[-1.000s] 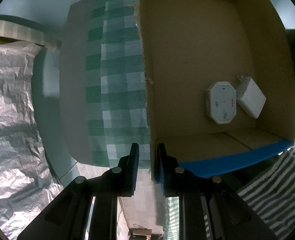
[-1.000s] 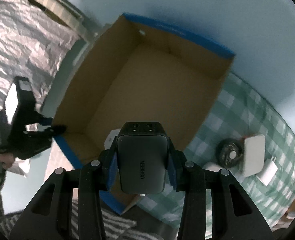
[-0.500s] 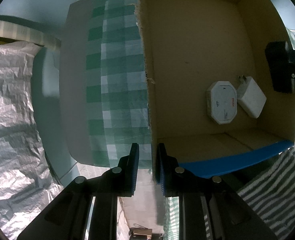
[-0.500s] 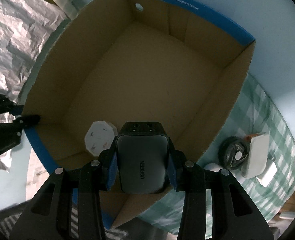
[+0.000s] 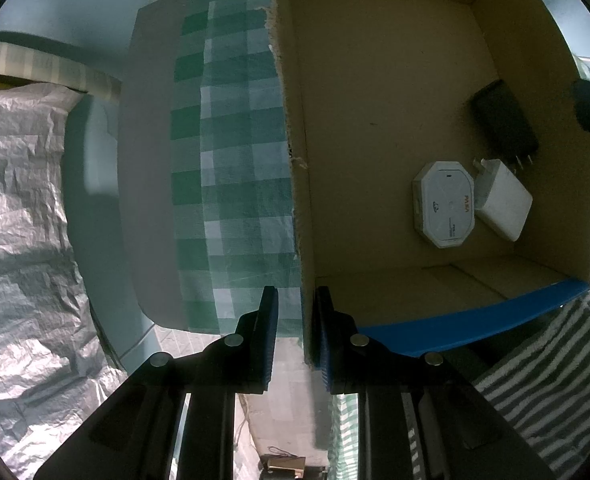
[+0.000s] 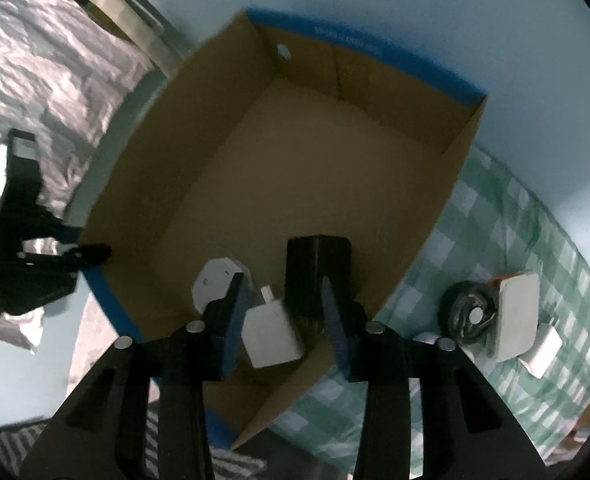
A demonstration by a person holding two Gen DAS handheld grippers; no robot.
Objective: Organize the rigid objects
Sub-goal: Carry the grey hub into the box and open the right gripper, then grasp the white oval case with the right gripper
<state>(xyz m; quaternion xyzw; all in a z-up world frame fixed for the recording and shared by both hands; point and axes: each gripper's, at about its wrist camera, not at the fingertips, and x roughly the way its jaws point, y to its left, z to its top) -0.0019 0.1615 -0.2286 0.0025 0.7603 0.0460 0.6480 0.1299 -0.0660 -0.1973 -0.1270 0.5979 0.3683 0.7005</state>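
Observation:
A cardboard box (image 5: 375, 80) with a blue-taped rim stands on a green checked cloth. My left gripper (image 5: 295, 320) is shut on the box's side wall near its corner. Inside lie a black charger (image 5: 503, 120), a white octagonal device (image 5: 445, 204) and a white plug adapter (image 5: 503, 200). My right gripper (image 6: 283, 312) is open and empty above the box (image 6: 295, 160), over the black charger (image 6: 315, 272), the white adapter (image 6: 271, 336) and the octagonal device (image 6: 215, 284).
On the checked cloth (image 6: 515, 240) right of the box lie a black round object (image 6: 467, 312), a white rectangular device (image 6: 515, 316) and a small white plug (image 6: 543, 350). Crinkled silver sheeting (image 5: 15, 240) lies to the left. A striped cloth (image 5: 555, 360) sits by the box.
My right gripper has opened and let go of the black charger, which now lies in the box beside the white adapter. The right gripper has drawn back upward. My left gripper has not moved.

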